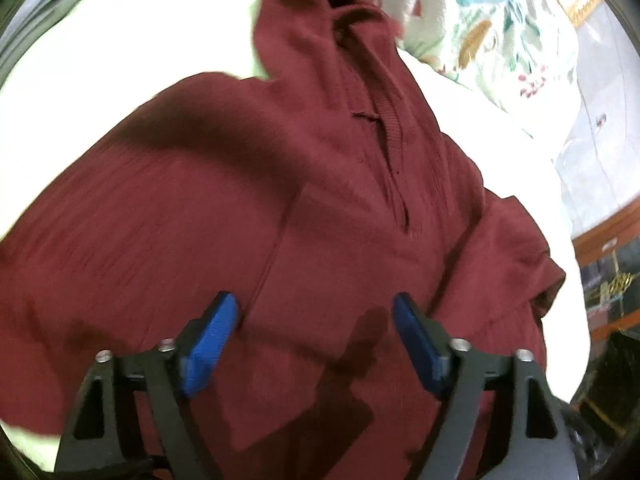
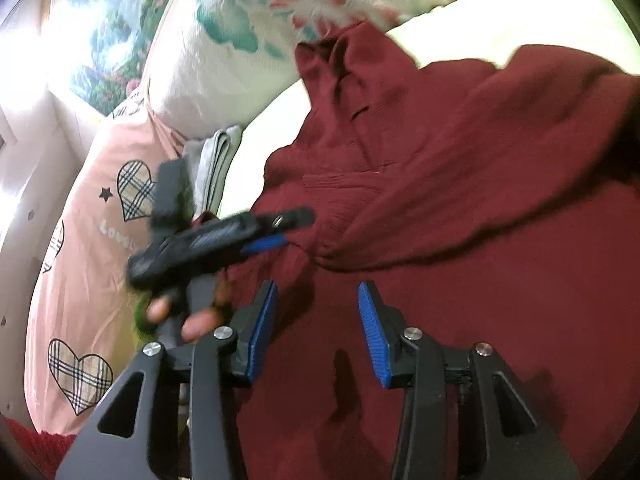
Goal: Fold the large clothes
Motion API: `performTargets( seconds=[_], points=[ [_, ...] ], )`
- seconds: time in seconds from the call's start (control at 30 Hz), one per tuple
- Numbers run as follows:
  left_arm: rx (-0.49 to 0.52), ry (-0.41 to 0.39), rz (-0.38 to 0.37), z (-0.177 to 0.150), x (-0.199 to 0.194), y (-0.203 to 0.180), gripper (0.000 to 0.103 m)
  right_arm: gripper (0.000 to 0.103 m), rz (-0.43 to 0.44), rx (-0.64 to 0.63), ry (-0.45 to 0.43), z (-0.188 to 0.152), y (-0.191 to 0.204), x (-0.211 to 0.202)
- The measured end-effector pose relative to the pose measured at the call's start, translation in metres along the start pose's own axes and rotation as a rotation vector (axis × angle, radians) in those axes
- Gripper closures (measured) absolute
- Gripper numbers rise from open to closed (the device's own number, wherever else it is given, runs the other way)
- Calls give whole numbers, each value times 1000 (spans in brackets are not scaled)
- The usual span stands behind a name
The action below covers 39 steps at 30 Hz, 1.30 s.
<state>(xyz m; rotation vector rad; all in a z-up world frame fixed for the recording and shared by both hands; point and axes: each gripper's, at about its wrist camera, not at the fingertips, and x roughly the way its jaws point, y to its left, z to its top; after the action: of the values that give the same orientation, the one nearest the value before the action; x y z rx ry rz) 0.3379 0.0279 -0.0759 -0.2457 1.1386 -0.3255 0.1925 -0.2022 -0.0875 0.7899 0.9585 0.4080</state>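
The left gripper (image 1: 316,312) has its blue-padded fingers (image 1: 208,344) spread well apart above the maroon polo shirt (image 1: 280,200), with only loose cloth below the gap and nothing pinched. The right gripper (image 2: 316,304) holds its fingers (image 2: 260,332) partly apart, likewise empty, over the same shirt (image 2: 460,240). In the right wrist view the left gripper (image 2: 268,236) shows blurred at the shirt's edge, a hand (image 2: 184,316) around its handle. The shirt lies rumpled on the white bed (image 1: 120,72), collar (image 1: 360,40) toward the bed's head edge, where a floral pillow (image 2: 248,40) rests. A pink heart-print cover (image 2: 92,240) lies along the bed's side.
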Motion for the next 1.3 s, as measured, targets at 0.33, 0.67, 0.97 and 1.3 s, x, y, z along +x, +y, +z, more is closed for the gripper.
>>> performTargets(
  seconds=[0.33, 0.67, 0.97, 1.3],
  points=[
    [11, -176, -35, -12, -39, -4, 100, 59, -66, 91, -105, -6, -31, -55],
    [-166, -224, 18, -51, -77, 81, 100, 48, -251, 119, -253, 31, -58, -83],
    [-229, -168, -60, -48, -76, 96, 100, 42, -417, 125, -100, 99, -134, -39],
    [-130, -149, 64, -33, -68, 79, 99, 95, -555, 129, -119, 105, -149, -51]
  ],
)
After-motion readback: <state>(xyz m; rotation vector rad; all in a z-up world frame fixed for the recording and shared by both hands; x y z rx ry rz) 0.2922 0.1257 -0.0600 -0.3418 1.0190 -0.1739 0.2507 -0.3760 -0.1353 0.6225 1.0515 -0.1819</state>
